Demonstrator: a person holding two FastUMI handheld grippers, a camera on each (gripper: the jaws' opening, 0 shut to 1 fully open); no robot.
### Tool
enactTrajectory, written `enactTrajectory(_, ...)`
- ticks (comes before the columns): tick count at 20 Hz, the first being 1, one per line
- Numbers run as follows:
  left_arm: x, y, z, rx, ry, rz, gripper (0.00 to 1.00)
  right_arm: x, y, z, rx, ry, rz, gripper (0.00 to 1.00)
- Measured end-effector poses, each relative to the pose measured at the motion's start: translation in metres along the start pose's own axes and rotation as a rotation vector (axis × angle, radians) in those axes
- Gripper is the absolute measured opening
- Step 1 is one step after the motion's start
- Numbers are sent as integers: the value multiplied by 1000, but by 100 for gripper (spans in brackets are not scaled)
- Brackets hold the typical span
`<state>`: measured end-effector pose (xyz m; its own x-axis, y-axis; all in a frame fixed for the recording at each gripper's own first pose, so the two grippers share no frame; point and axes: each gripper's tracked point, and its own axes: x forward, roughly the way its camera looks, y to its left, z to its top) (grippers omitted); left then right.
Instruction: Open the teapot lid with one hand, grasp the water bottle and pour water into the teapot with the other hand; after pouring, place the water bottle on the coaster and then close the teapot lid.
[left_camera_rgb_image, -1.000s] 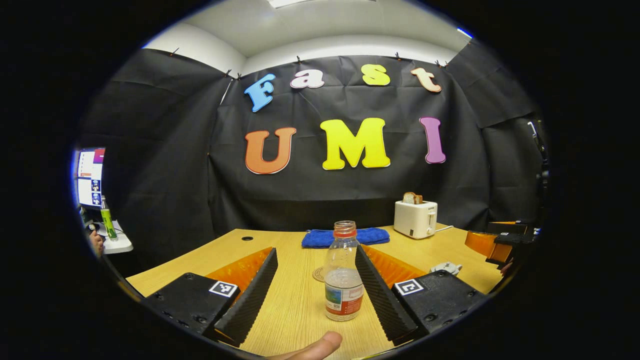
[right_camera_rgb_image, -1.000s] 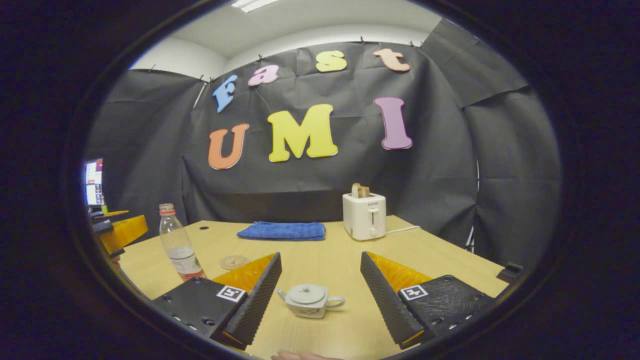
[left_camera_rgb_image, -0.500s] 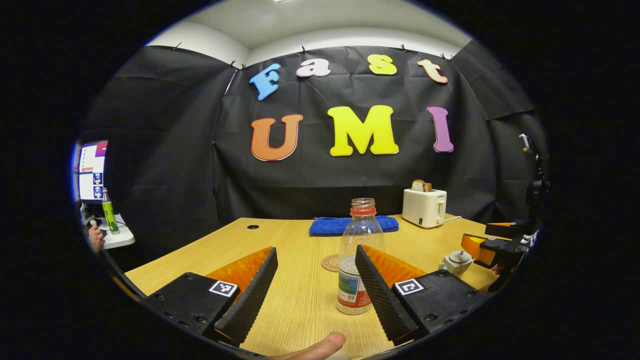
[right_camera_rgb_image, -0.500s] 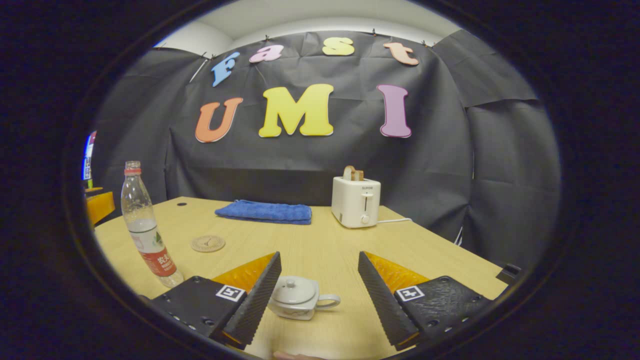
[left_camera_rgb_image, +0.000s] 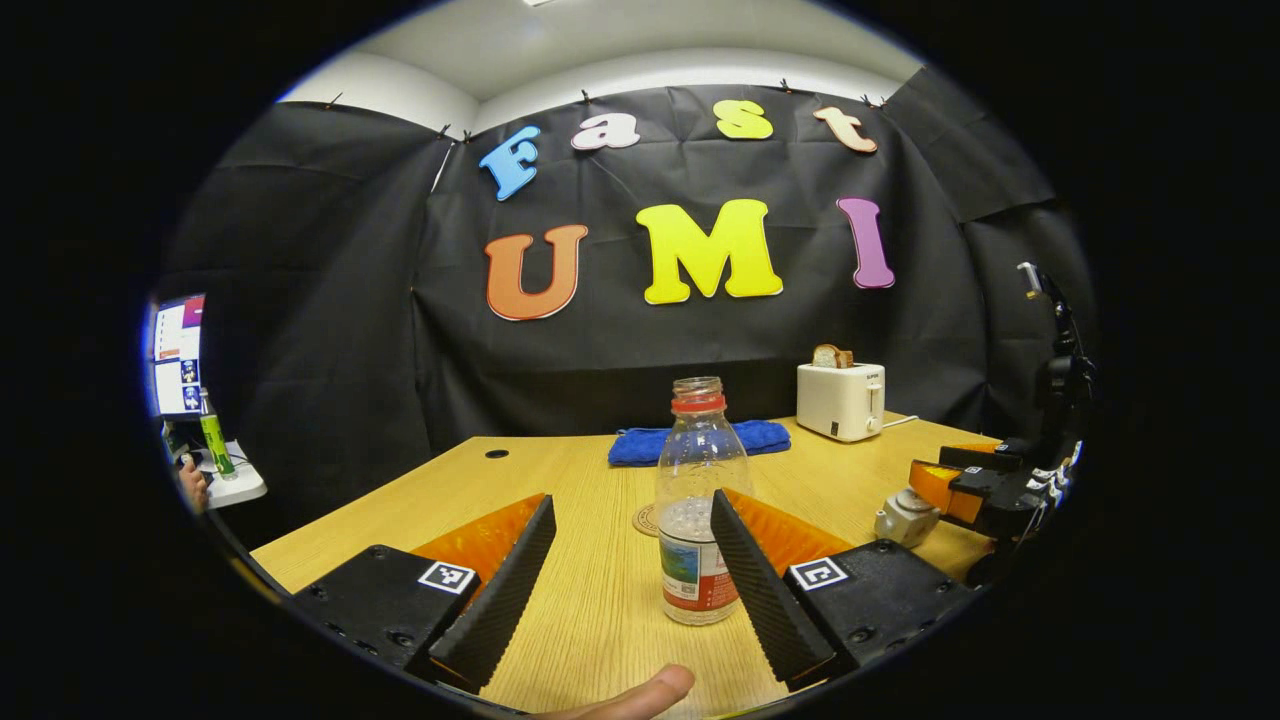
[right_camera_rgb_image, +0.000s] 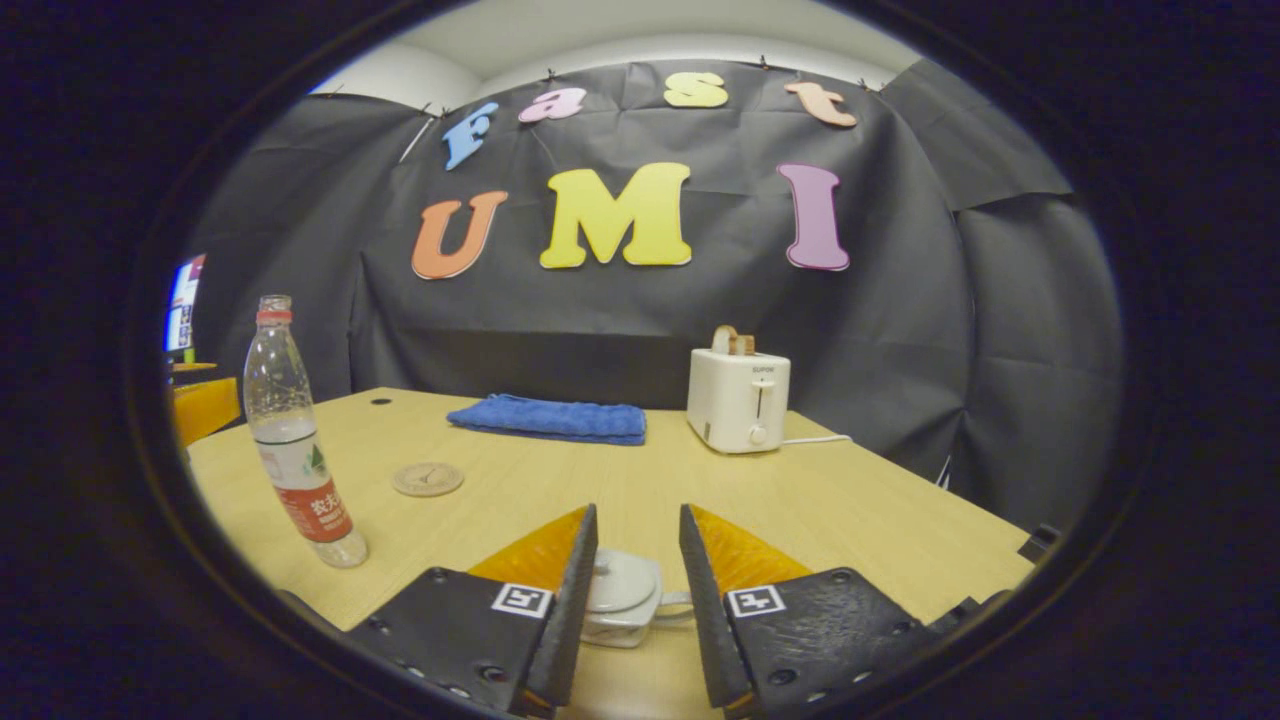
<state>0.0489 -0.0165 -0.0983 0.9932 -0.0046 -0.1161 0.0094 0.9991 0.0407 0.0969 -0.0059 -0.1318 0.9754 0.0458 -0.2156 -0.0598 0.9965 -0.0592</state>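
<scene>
An uncapped clear water bottle (left_camera_rgb_image: 697, 500) with a red label stands on the table between the fingers of my open left gripper (left_camera_rgb_image: 632, 503), close to its right finger; neither finger touches it. Just behind the bottle lies the round coaster (left_camera_rgb_image: 645, 520). In the right gripper view the small white teapot (right_camera_rgb_image: 622, 595) sits low between the fingers of my right gripper (right_camera_rgb_image: 638, 512), which are narrowed astride its lid with a gap still showing on the handle side. That same bottle (right_camera_rgb_image: 298, 450) and coaster (right_camera_rgb_image: 427, 479) stand to the left there. From the left gripper view the teapot (left_camera_rgb_image: 903, 515) sits under the right gripper (left_camera_rgb_image: 965, 485).
A blue towel (right_camera_rgb_image: 550, 418) and a white toaster (right_camera_rgb_image: 738, 400) holding bread stand at the back of the wooden table (right_camera_rgb_image: 850, 510). Left of the table, a side desk holds a monitor (left_camera_rgb_image: 180, 355) and a green bottle (left_camera_rgb_image: 213, 435). A thumb (left_camera_rgb_image: 640, 692) shows at the bottom edge.
The right gripper's fingers have narrowed around the teapot and moved in over it. The left gripper shifted slightly, so the bottle now stands more between its fingers.
</scene>
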Motion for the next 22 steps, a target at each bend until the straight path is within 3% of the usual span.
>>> enactTrajectory(2, 1, 0, 0, 1, 3, -1, 98, 0, 3, 1, -12, 1, 8, 34)
enactTrajectory(3, 0, 0, 0, 3, 4, 1, 98, 2, 7, -2, -14, 13, 20, 32)
enactTrajectory(5, -1, -1, 0, 4, 5, -2, 98, 3, 14, -12, -7, 57, 48, 36)
enactTrajectory(6, 0, -2, 0, 3, 5, -4, 98, 3, 15, -12, -3, 62, 51, 30)
enactTrajectory(9, 1, -2, -2, 2, 9, -5, 98, 4, 16, -12, 13, 68, 63, 31)
enactTrajectory(11, 2, 0, -3, 2, 14, -2, 98, 7, 16, -13, 21, 71, 60, 15)
enactTrajectory(13, 3, -2, -8, -7, 20, -4, 98, 12, 14, -14, 3, 69, 45, 15)
enactTrajectory(15, 3, -5, -15, -19, 36, -17, 98, 9, 13, -13, -8, 65, 43, 5)
enactTrajectory(19, 5, -8, -24, -52, 56, -45, 98, 5, 14, -5, 1, 55, 51, 4)
enactTrajectory(22, 6, -9, -25, -72, 54, -53, 98, -6, 19, 20, -52, -26, 45, 4)
